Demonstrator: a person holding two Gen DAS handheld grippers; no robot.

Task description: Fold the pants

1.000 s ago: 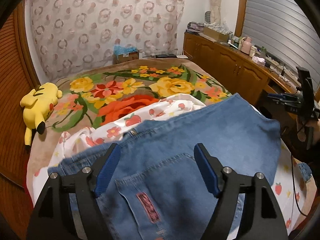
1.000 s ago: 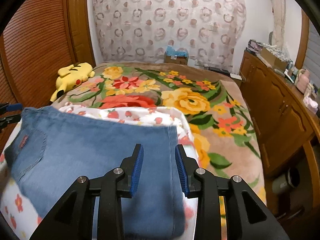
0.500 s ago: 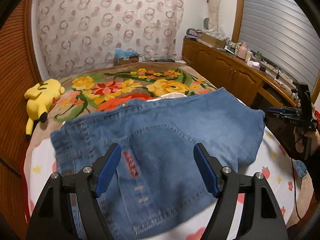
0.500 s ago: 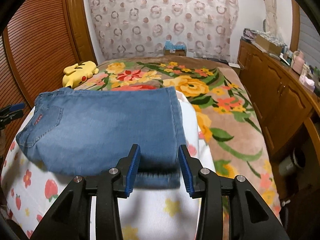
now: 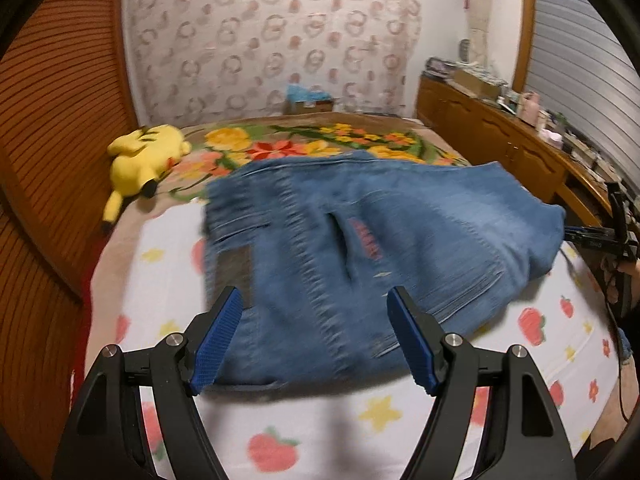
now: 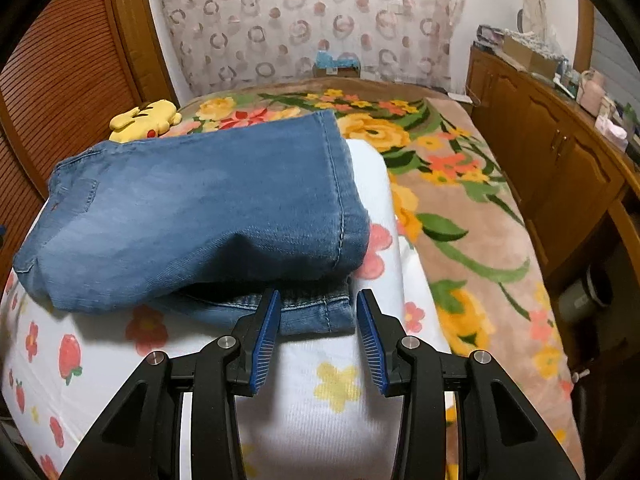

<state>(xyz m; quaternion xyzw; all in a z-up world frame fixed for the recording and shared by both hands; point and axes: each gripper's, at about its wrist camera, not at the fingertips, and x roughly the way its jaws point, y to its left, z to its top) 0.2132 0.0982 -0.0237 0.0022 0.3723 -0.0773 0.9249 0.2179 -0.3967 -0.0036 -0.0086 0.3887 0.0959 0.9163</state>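
Both tools stand with their pads apart and nothing between them, the left gripper [image 5: 314,340] at 6 o'clock of the folded pants [image 5: 372,248] and the right gripper [image 6: 316,340] just short of the hem; I judge this is so because the fold is laid and the cloth is let go. The pants lie on the white strawberry-print sheet [image 6: 328,392] over the flowered blanket [image 6: 452,200], a yellow plush toy [image 5: 140,160] at 10 o'clock. The blue denim is doubled over, the upper layer puffed, a lower hem peeping out at 6 o'clock, a back pocket with a red label on top.

Yellow plush toy [image 5: 140,158] on floral blanket [image 6: 460,184]
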